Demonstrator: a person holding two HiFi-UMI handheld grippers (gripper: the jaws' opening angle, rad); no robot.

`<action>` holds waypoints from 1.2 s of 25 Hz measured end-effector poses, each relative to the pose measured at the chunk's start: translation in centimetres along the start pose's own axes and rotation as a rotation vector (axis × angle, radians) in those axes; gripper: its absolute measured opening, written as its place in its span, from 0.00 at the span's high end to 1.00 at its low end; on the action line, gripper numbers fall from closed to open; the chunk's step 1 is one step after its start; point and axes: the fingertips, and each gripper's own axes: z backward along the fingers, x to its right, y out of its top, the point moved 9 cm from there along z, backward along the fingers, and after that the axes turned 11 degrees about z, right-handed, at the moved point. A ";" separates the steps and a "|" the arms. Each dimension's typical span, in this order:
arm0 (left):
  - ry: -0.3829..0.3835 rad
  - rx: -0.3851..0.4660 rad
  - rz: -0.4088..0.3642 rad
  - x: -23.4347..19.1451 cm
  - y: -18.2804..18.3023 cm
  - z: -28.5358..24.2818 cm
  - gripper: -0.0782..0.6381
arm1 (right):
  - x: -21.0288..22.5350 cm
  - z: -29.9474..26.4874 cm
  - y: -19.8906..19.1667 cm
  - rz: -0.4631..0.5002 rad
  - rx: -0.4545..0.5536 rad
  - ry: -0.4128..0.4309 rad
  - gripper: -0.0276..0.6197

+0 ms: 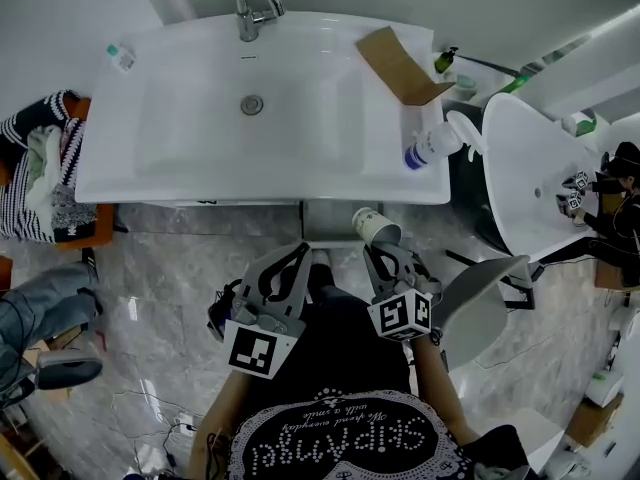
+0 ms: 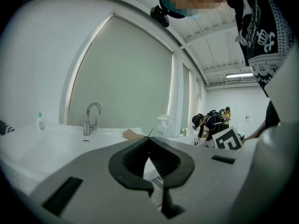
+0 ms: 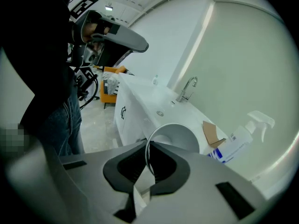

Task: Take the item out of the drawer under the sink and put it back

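We are holding our left claw [image 1: 288, 260] pinched together and empty over the grey marble floor [image 1: 160, 258]. Ahead, the white sink worktop [image 1: 110, 168] is carrying a tap [image 1: 255, 6], cardboard [image 1: 400, 63] and a spray bottle [image 1: 432, 148]. Our right claw [image 1: 385, 251] is pinching the paper cup [image 1: 374, 226] by its rim, just before the worktop's front edge.

Spray btl [image 1: 432, 146] R of sink [image 1: 180, 138]

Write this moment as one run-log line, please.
right gripper: shut on paper cup rim | left gripper: shut, empty | cup place: in front of sink
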 end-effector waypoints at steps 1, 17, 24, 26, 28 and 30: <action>0.002 0.000 -0.002 0.0 0.0 0.0 0.89 | 0.0 -0.2 -0.1 0.000 -0.004 0.004 0.92; 0.031 -0.009 -0.017 -0.8 0.1 0.0 0.89 | -0.7 -4.0 -1.2 0.009 -0.023 0.101 0.92; 0.051 0.000 -0.012 -1.3 0.3 0.1 0.89 | -1.1 -5.4 -2.2 0.017 -0.045 0.137 0.92; 0.054 -0.003 -0.014 -1.4 0.4 0.2 0.89 | -1.2 -5.8 -2.2 0.008 -0.048 0.147 0.92; 0.058 -0.002 -0.012 -1.5 0.4 0.3 0.89 | -1.2 -6.1 -2.3 0.001 -0.051 0.152 0.92; 0.060 0.001 -0.009 -1.5 0.5 0.2 0.89 | -1.2 -6.4 -2.5 -0.008 -0.055 0.154 0.92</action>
